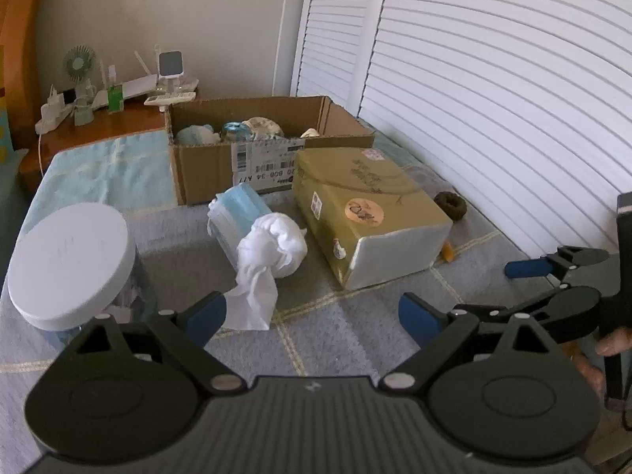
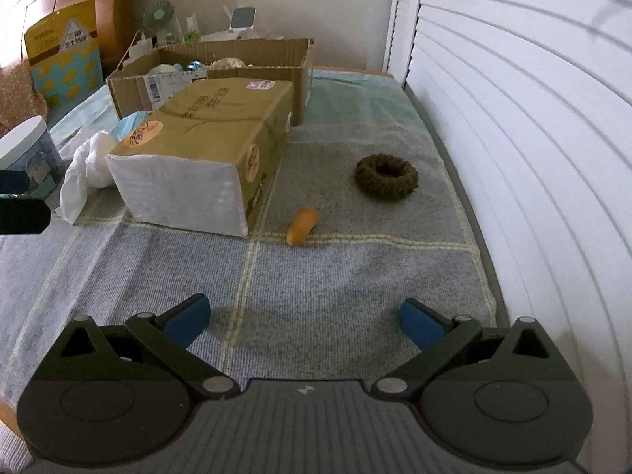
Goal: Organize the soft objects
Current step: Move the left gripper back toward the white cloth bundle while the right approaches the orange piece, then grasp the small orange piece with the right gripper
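1. Left gripper (image 1: pixel 312 316), jaws wide and empty, hovers near the crumpled white tissue wad (image 1: pixel 272 252) beside the blue face-mask pack (image 1: pixel 237 213) on the bed; approach step, apparently.
2. Right gripper (image 2: pixel 304 322), jaws wide and empty; dark knitted ring (image 2: pixel 386 177) and small orange soft piece (image 2: pixel 302 225) lie ahead.
3. Next move likely calls for closing on one item, then carrying it to the open brown cardboard box (image 1: pixel 205 173).

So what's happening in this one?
A person is sorting soft items on a bed. Both grippers are open and empty: the left gripper hovers near the white crumpled cloth, the right gripper faces the brown scrunchie and orange plug. The open cardboard box already holds some items.
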Demonstrator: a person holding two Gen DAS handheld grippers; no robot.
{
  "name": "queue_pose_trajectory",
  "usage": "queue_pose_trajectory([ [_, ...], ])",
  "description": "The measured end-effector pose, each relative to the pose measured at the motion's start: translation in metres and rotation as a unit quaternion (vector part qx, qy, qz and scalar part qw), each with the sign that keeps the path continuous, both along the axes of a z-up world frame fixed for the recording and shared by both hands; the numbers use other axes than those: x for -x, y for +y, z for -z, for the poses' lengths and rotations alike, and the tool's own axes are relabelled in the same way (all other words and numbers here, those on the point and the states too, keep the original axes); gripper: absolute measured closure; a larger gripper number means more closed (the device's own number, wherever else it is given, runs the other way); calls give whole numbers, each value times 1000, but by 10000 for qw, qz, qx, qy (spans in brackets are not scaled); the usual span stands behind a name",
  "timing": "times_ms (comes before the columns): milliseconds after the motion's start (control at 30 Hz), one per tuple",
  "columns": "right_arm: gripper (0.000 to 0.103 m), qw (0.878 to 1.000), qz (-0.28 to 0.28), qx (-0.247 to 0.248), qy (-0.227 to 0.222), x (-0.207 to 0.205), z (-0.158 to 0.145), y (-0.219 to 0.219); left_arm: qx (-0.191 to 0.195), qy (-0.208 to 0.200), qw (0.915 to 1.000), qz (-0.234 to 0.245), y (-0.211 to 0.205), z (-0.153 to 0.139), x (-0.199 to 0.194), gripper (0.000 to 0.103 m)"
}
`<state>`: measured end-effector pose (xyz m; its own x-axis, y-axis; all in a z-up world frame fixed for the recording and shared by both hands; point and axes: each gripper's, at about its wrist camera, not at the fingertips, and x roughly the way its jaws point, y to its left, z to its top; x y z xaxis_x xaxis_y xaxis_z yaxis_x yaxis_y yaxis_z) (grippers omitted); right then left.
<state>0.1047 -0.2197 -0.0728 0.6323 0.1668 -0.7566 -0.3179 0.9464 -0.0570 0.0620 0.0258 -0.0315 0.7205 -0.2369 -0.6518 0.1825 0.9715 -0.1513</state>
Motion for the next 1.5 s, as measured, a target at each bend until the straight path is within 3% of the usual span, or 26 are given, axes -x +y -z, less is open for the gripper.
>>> queue_pose_trajectory([
  [267,0,9998,-154,45,111,-4,0,2,258,-11,9996,-82,9,7,3,9],
  [433,0,9979,-484,208,377,-12,-5,8,282,-101,9995,-87,12,7,7,9],
  [633,0,9886,-1155,843,461,-26,-12,33,368,-176,9991,-66,15,8,15,9],
  [733,0,9869,-1332,776,468,-33,-17,37,343,-225,9991,-64,17,8,19,9],
  [867,0,9877,-1288,610,647,-45,-16,38,283,-246,9992,-112,20,8,21,9],
  [1033,0,9903,-997,913,315,-40,-19,33,247,-242,9993,-114,22,10,19,9],
  [1133,6,9899,-869,1111,153,-44,-24,25,247,-208,9995,-69,20,12,17,9],
  [1233,26,9898,-796,1177,126,-51,-30,20,267,-190,9995,-33,19,14,18,9],
  [1500,34,9916,-534,1169,-172,-77,-39,17,189,-134,9997,-79,20,15,15,9],
])
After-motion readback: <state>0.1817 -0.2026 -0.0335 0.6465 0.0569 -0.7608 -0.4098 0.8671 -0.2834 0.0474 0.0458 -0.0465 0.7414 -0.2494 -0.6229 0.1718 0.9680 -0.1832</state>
